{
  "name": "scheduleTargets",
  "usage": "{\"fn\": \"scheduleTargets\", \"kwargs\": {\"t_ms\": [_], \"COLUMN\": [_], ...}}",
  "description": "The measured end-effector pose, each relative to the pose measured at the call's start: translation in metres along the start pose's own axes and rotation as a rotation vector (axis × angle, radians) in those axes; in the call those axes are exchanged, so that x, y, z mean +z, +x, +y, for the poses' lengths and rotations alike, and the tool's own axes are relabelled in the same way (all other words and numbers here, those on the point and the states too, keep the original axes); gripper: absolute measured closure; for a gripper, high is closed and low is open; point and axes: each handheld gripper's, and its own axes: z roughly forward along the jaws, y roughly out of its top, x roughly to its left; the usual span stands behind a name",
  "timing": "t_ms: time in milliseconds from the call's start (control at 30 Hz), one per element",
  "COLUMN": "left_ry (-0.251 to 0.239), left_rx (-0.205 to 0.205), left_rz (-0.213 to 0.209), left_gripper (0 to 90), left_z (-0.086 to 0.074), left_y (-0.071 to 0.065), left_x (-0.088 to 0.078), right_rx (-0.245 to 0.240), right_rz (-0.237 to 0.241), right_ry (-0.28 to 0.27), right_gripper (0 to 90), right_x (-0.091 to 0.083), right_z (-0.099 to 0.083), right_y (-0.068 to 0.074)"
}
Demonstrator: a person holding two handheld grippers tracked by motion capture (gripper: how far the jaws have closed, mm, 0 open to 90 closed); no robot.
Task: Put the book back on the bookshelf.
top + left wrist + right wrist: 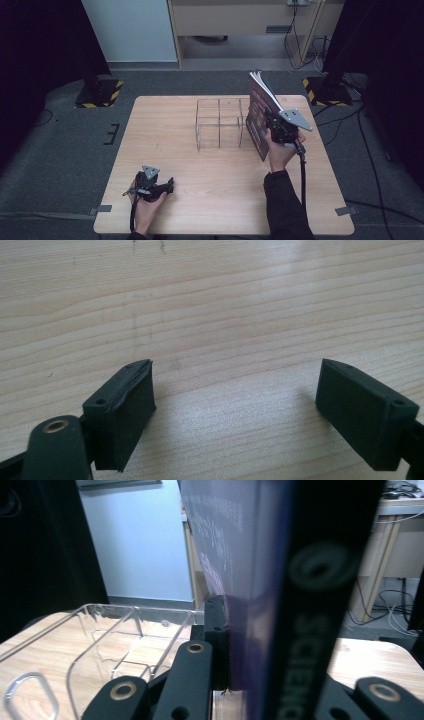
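The right gripper is pinching a book by its spine end and holding it upright above the desk, near the right edge and just beside the right wall of a clear acrylic rack standing toward the far middle of the desk. In the right gripper view the jaws are clamping the book across its thickness, with the rack lying to the left.

The left gripper is resting near the front left corner of the desk, jaws spread wide with nothing between them; the left gripper view is showing bare wood under the pads.

Risks noted:
- The pages are fanning open at the top of the book. In my judgement, loose leaves are likely to catch on a rack divider if the book is lowered into a slot.
- The grip is sitting low on one edge, so the book's weight is leaning away from the jaws; it could pivot or slip during a sideways move.
- The rack looks light and is unrestrained. A nudge from the book's lower corner could push it across the desk, since the left gripper is standing well apart from it and not bracing it.
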Motion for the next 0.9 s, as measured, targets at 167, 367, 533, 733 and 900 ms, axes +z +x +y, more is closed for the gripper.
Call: {"fn": "scheduleTargets", "kwargs": {"t_ms": [167, 367, 533, 733, 900], "left_ry": [-0.001, 0.0, -0.001, -0.001, -0.001], "left_rx": [0.0, 0.0, 0.0, 0.0, 0.0], "left_rz": [0.0, -0.001, -0.001, 0.0, 0.0], "left_gripper": [14.9, 14.9, 14.8, 14.8, 14.8], "left_z": [0.0, 0.0, 0.0, 0.0, 0.0], "left_y": [0.0, 0.0, 0.0, 0.0, 0.0], "left_x": [0.0, 0.0, 0.0, 0.0, 0.0], "right_rx": [0.008, 0.01, 0.021, 0.02, 0.007], "right_rz": [-0.02, -0.04, -0.056, -0.059, -0.061], "right_ry": [0.001, -0.015, -0.021, -0.02, -0.014], "right_gripper": [84.4, 84.4, 84.4, 83.9, 81.0], "right_x": [0.004, 0.009, 0.011, 0.011, 0.011], "right_z": [-0.006, -0.011, -0.018, -0.018, -0.018], "right_y": [-0.001, 0.0, 0.0, -0.001, -0.001]}}
